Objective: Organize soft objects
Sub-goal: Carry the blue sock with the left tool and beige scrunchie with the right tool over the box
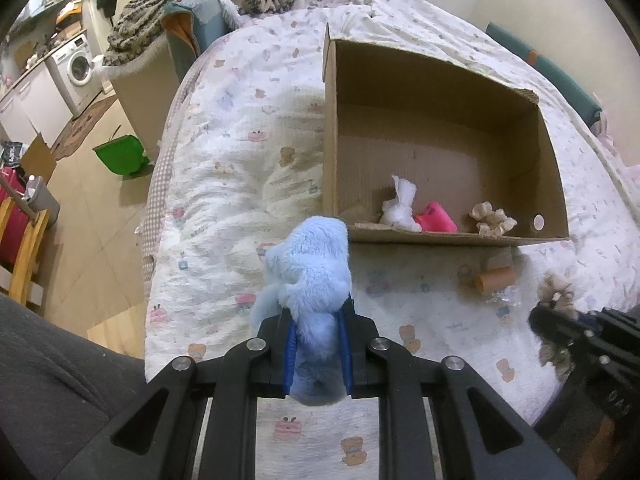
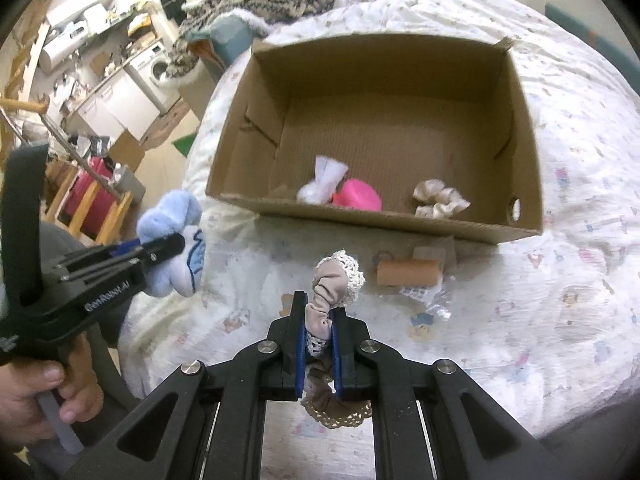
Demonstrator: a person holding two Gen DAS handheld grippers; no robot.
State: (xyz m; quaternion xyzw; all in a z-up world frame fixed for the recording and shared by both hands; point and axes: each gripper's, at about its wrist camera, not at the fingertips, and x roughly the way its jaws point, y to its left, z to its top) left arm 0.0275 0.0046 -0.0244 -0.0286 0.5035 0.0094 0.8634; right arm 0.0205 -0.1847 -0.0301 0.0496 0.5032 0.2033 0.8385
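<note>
The big bed [image 1: 224,184] holds a cardboard box [image 2: 524,128] with three small soft things inside. Near its front wall, the left gripper [image 1: 318,344] is clamped on a fluffy blue toy [image 1: 308,264]. The right gripper [image 2: 319,344] is clamped on a grey lacy scrunchie [image 2: 332,280]. Both point down at the bed

Both wrist views look steeply down, close over the bed [image 1: 224,184], sharing the cardboard box [image 1: 440,92].
</note>
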